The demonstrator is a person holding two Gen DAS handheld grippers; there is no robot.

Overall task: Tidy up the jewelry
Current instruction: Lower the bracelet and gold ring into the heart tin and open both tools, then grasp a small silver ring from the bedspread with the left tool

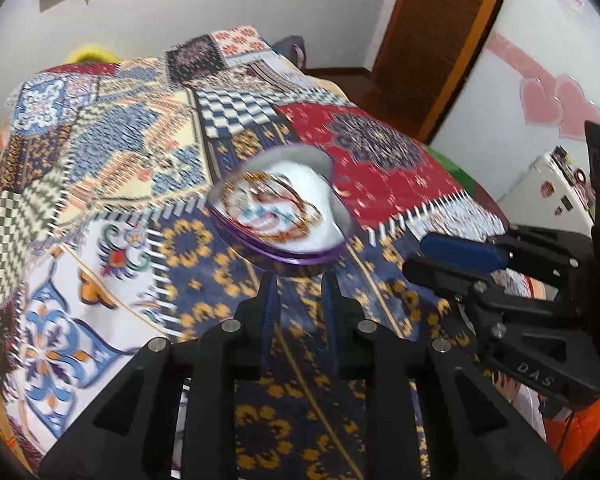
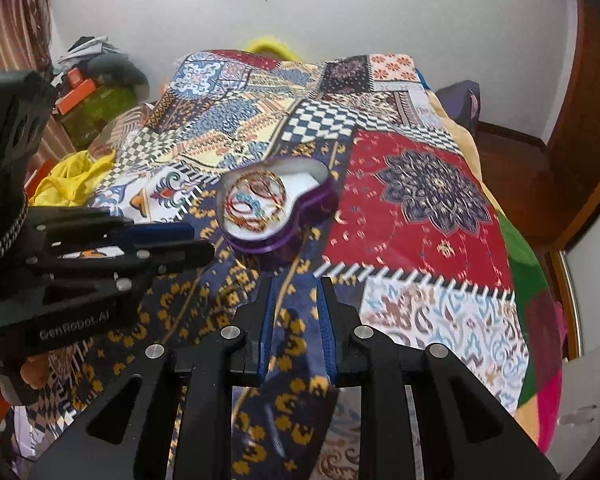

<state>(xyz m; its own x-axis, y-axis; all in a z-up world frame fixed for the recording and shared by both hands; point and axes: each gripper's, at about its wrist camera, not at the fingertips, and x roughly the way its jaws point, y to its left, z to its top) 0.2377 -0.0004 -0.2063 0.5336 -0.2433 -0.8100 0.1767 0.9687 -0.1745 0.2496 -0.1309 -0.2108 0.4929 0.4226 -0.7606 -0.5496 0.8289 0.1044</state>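
- Your left gripper (image 1: 298, 280) hangs low over the bed with its two black fingers a narrow gap apart; nothing sits between the blue pads, only the navy cloth with yellow flowers shows through.
- Your right gripper (image 2: 298, 286) stands the same way: fingers slightly parted, pinching nothing, the patterned cloth visible in the gap.
- The purple heart-shaped jewelry box (image 2: 278, 210) with a white lining lies open on the patchwork bedspread (image 2: 420, 200), just ahead of both sets of fingertips and touching neither.
- Inside the box you have a tangle of thin coloured bangles (image 2: 256, 202), red, gold and pale blue, heaped toward the nearer, rounded lobe; the far part of the lining is bare white.
- In the left wrist view the box (image 1: 280, 216) is blurred, so single pieces cannot be told apart there.
- Your right gripper shows at the right edge of the left view (image 1: 460, 248), and your left gripper at the left edge of the right view (image 2: 172, 240); they flank the box, one on each side.
- A yellow cloth (image 2: 68, 178) lies crumpled off the bedspread's left edge.
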